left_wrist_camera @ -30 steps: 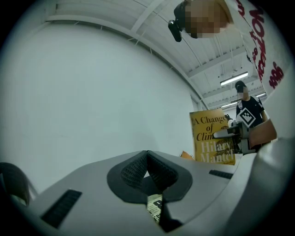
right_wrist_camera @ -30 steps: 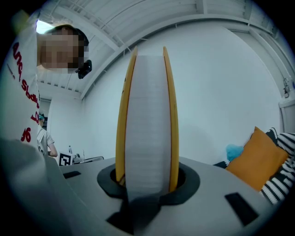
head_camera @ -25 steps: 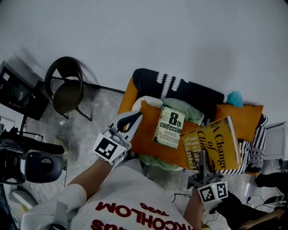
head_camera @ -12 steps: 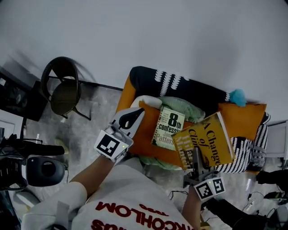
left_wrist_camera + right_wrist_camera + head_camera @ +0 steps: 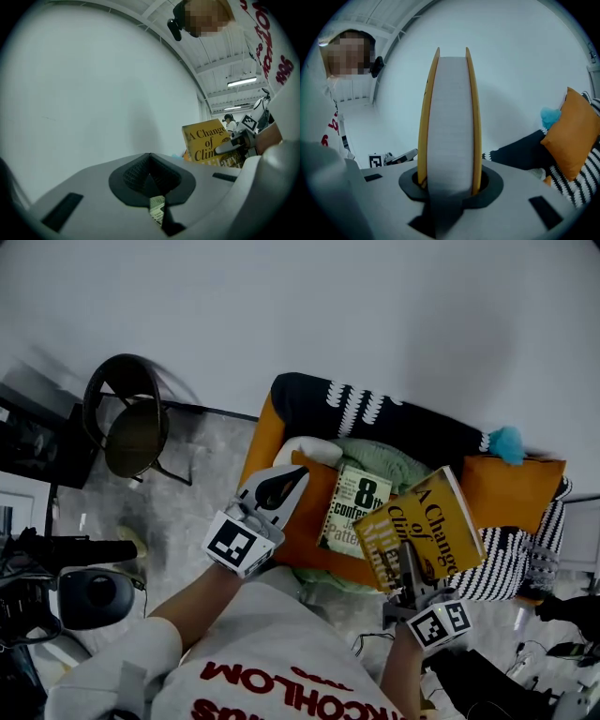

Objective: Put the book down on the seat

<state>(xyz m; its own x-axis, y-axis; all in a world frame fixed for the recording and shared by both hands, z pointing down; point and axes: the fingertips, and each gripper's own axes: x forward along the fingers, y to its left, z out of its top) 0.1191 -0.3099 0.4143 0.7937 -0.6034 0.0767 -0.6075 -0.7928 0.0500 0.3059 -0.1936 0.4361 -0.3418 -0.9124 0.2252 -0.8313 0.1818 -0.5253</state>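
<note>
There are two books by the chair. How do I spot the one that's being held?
Find the orange armchair. Above its seat the right gripper clamps the yellow book. It is the bigger one and is up in the air, while the smaller pale book lies flat on the seat.

The paperback [image 5: 352, 508] is partly covered by the yellow book [image 5: 433, 521], whose lower cover is hidden by the right gripper [image 5: 407, 554].

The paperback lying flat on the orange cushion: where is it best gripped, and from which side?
Probably its long left edge, coming in low from the left, where the left tool is. The paperback lies flat on the soft orange cushion, so one jaw can press under it; the yellow book hangs over its right side.
</note>
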